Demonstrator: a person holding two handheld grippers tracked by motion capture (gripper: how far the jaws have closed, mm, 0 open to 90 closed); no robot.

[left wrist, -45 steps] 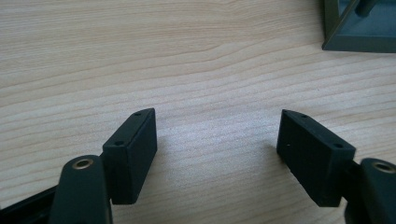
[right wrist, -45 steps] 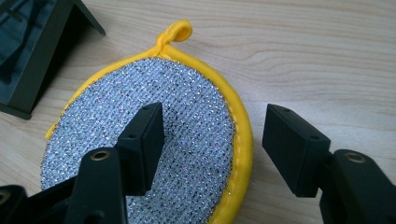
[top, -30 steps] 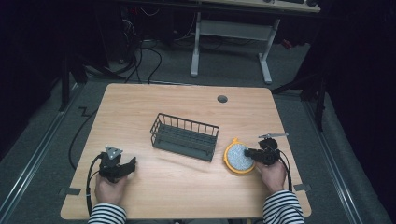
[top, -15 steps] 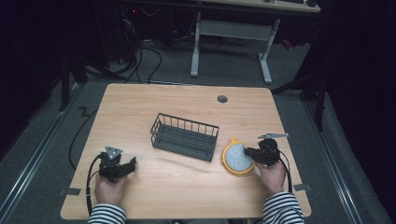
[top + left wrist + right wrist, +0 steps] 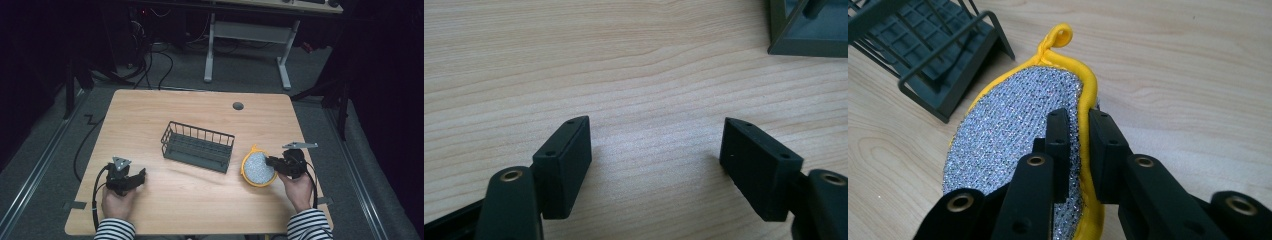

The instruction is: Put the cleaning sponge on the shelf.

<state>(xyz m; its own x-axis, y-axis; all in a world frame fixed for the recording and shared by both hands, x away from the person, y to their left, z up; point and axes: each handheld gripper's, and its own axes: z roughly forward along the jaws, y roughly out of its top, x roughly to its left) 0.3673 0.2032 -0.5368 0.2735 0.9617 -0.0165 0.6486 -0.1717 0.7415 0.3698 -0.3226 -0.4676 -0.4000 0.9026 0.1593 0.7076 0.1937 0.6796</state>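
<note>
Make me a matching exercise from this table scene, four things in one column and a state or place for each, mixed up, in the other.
1. left claw
2. right claw
3. scrubbing pad
4. wire basket

a. silver with a yellow rim
b. at the middle of the table, dark grey
c. open over bare wood
d. shut on the pad's edge

Pairs: 1-c, 2-d, 3-a, 4-b

Dim lab or office, wooden desk (image 5: 150,115), floor cables (image 5: 165,60), white desk frame (image 5: 245,35) behind
</note>
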